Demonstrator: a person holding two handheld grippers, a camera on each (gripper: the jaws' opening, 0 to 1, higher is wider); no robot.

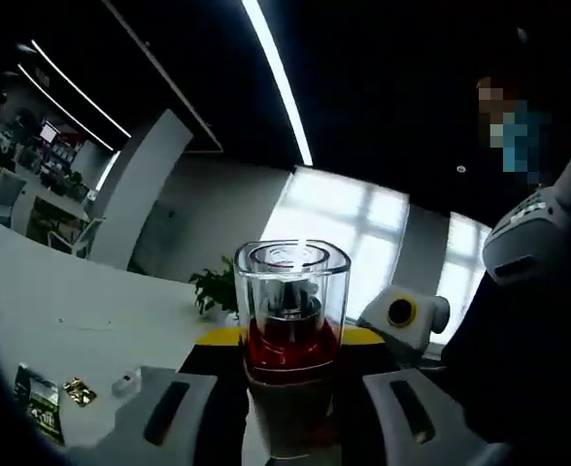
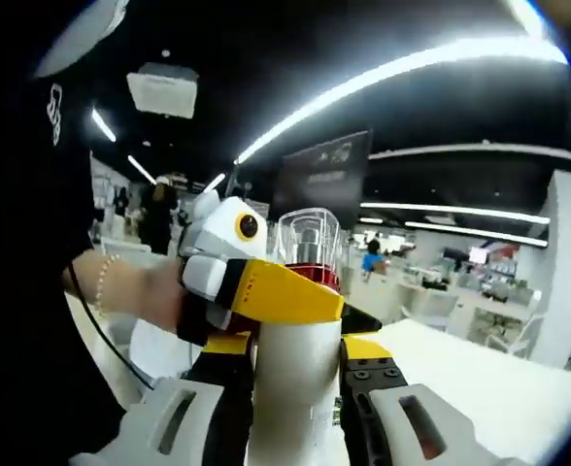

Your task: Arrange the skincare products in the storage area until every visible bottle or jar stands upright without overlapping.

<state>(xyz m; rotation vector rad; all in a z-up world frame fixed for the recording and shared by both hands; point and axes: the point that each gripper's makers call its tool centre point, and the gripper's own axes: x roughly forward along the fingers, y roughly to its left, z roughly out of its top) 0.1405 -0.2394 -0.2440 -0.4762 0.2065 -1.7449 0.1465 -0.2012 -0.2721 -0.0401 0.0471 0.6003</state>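
Clear plastic caps the bottle (image 1: 291,340), which has a red band beneath the cap and a white body. In the left gripper view, my left gripper (image 1: 290,413) holds the bottle between its jaws, raised above the white table (image 1: 62,301). In the right gripper view, my right gripper (image 2: 295,413) clamps the bottle's white body (image 2: 295,388) lower down, while the yellow-and-black left gripper (image 2: 266,296) grips it higher, near the cap. Small packets (image 1: 41,400) lie on the table.
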